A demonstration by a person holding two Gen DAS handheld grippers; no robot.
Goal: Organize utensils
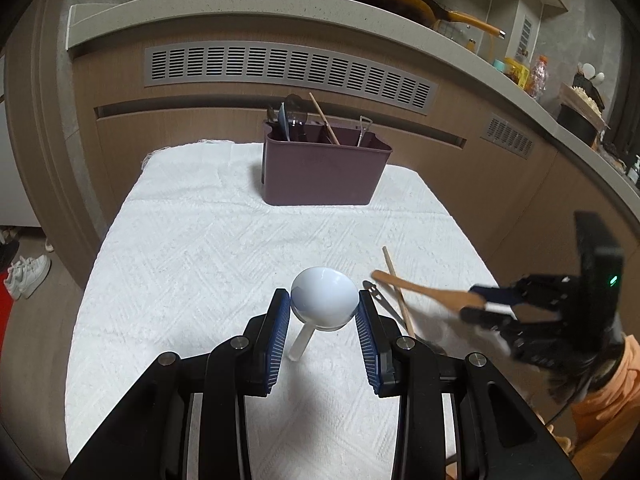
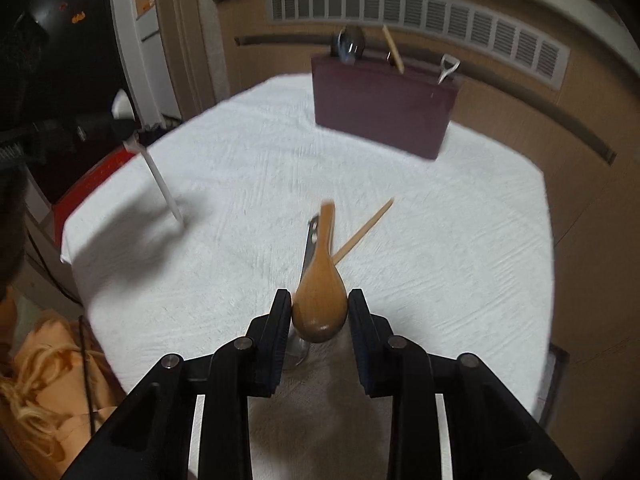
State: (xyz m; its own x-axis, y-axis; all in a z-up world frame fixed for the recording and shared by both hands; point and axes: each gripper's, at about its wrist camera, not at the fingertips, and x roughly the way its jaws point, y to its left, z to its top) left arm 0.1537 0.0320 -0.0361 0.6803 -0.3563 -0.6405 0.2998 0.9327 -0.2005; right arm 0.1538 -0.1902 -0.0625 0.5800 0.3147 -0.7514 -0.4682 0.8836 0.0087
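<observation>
- The left gripper (image 1: 323,304) grasps the bowl of a white ladle (image 1: 323,300), whose handle tip touches the white cloth (image 1: 200,240).
- The right gripper (image 2: 320,312) clamps a wooden spoon (image 2: 320,304) above a metal utensil (image 2: 310,240) and a chopstick (image 2: 364,226).
- The maroon utensil holder (image 1: 324,172) stands at the far edge.

White-clothed table (image 1: 200,248): caddy (image 1: 324,174), chopstick (image 1: 394,280).

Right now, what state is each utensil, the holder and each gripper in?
left gripper: shut on the white ladle's bowl
white ladle: gripped, handle end down on the cloth
right gripper: shut on the wooden spoon's bowl
wooden spoon: gripped, lifted
loose chopstick: lying on the cloth
metal utensil: lying on the cloth
utensil holder: upright, partly filled
</observation>
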